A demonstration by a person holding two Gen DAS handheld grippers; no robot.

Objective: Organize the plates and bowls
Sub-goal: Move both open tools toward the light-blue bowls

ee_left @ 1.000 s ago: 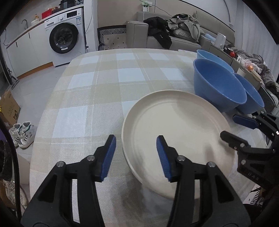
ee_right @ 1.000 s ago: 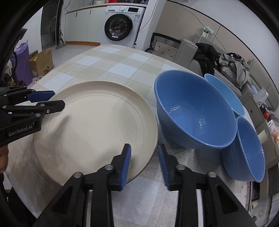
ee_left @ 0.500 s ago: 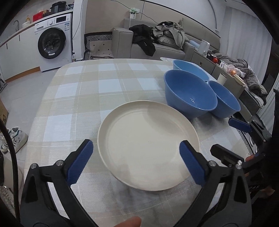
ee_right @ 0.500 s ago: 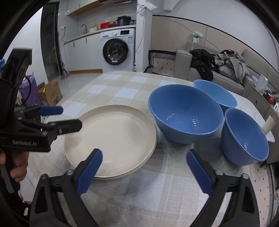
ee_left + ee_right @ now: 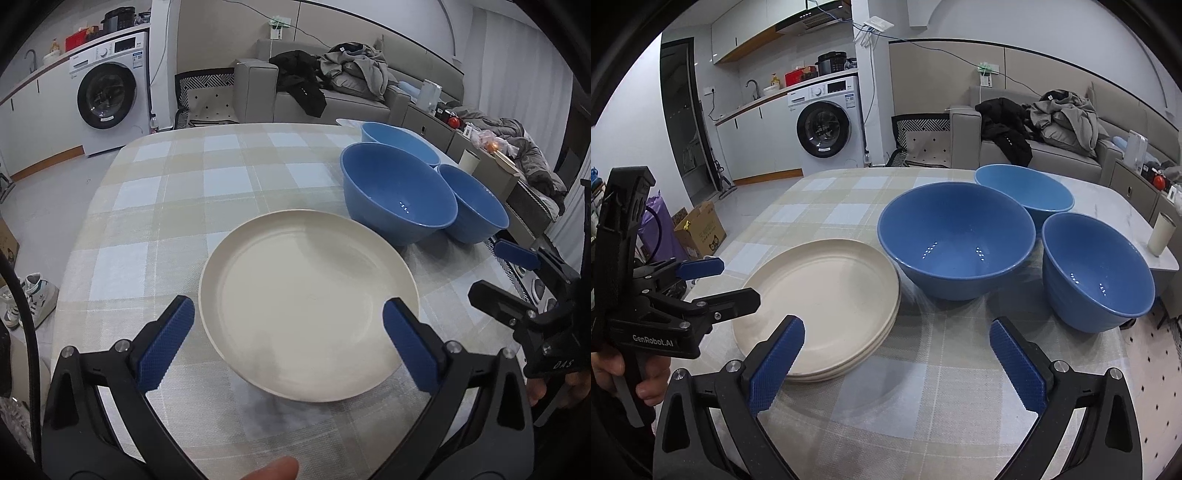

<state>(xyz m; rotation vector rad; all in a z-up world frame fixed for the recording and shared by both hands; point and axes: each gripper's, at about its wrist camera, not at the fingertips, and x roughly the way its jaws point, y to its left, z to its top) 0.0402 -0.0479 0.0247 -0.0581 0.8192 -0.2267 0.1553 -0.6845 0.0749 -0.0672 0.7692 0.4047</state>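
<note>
Plates (image 5: 308,295) lie low in the middle of the left wrist view, cream and round, on the checked cloth of the surface (image 5: 177,206). The left tool (image 5: 291,339) is held above their near edge with its blue pads spread wide and nothing gripped, probably so that either rim can be reached. Three blue bowls (image 5: 397,195) are grouped at the right of the frame, the largest just beside the plates. The right tool is seen at the right edge, also spread. A washing machine (image 5: 107,92) stands at the upper left and a sofa with heaped clothes across the top.

In the right wrist view the plates (image 5: 827,306) are shown as a stack of several, lower left of centre, likely gathered already. The right tool (image 5: 897,362) is spread wide and empty, aimed between stack and bowls (image 5: 956,236), which are not nested yet. The left tool (image 5: 713,280) appears at the left edge.
</note>
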